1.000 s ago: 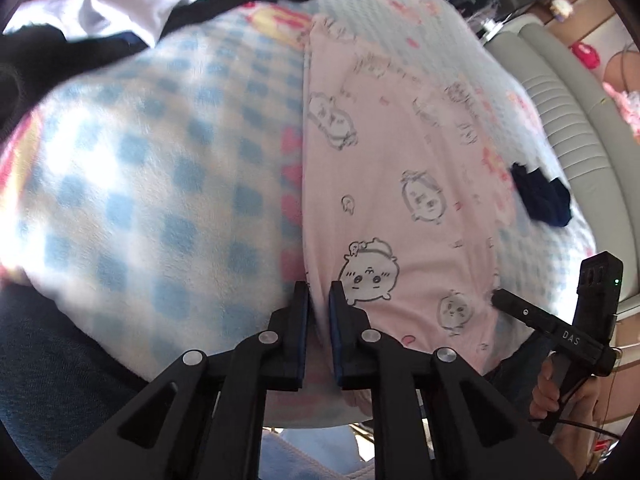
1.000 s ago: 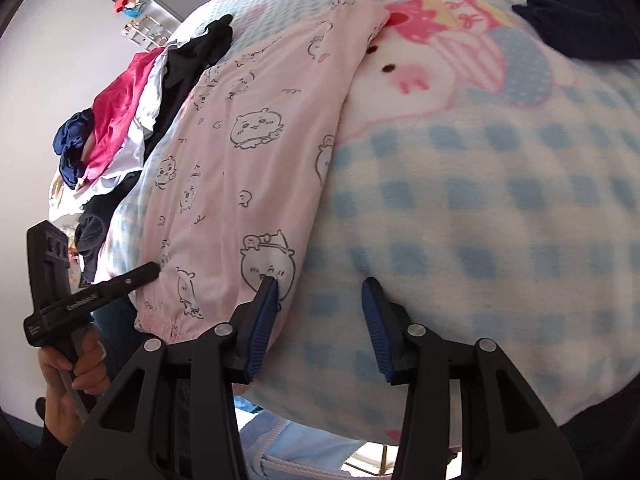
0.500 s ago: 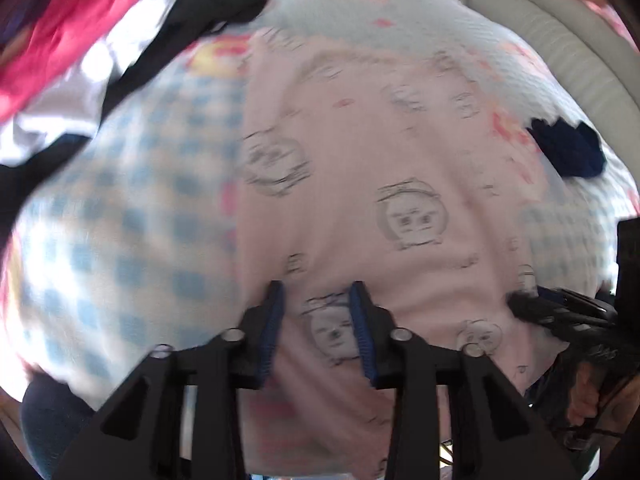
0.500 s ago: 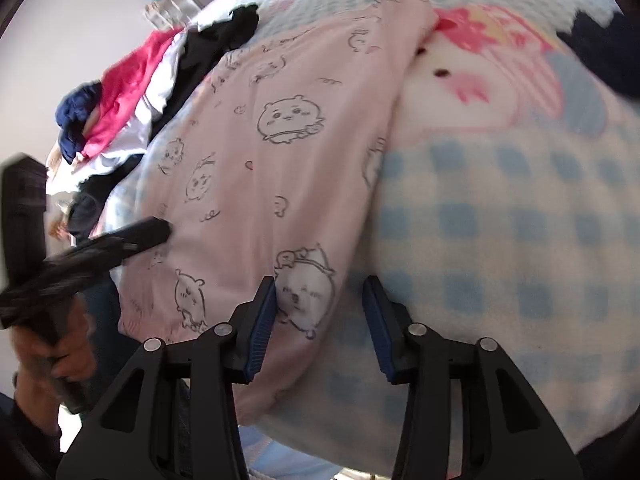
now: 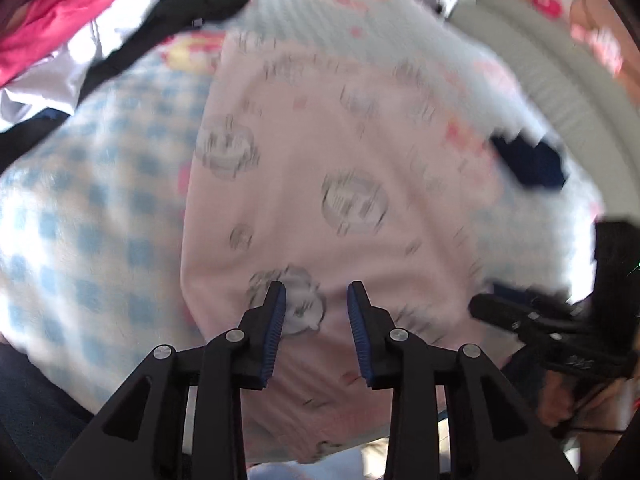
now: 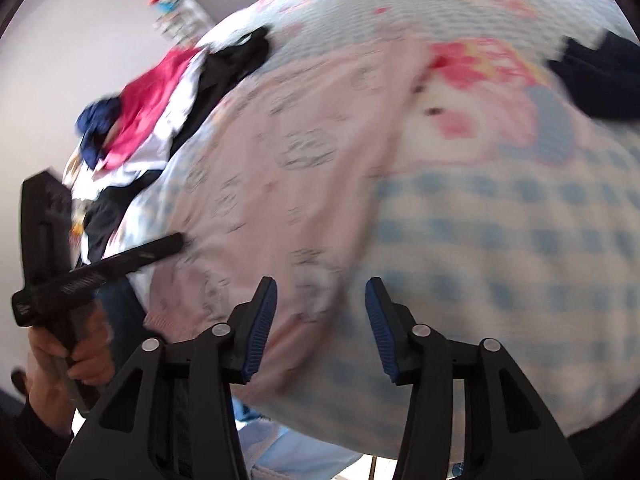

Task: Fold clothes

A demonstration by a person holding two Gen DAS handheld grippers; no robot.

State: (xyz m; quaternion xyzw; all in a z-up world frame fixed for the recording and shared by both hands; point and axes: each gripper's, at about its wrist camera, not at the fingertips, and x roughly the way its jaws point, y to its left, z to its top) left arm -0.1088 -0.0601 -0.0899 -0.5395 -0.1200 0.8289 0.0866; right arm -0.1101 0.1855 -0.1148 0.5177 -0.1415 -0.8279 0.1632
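While both frames blur with motion, these counts hold:
Pink garment [image 5: 344,184]: one, flat on the checked blanket [image 5: 92,216].
Left gripper [image 5: 316,312]: jaws just widened, partly apart over the pink cloth, gripping nothing.
Right gripper [image 6: 320,312]: jaws just widened, empty, above the garment's edge.
Clothes pile [image 6: 160,104]: one heap, well apart.
Dark garment [image 5: 528,164]: one, separate.

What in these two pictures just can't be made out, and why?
- Cartoon faces on the pink printed garment: left wrist view, smeared by motion blur.
- Garment's near hem: both views, behind the left gripper and right gripper.
- Pile of red, white and black clothes: right wrist view, overlapping and blurred; single items unclear.
- Dark navy cloth: right wrist view, cut by the edge.
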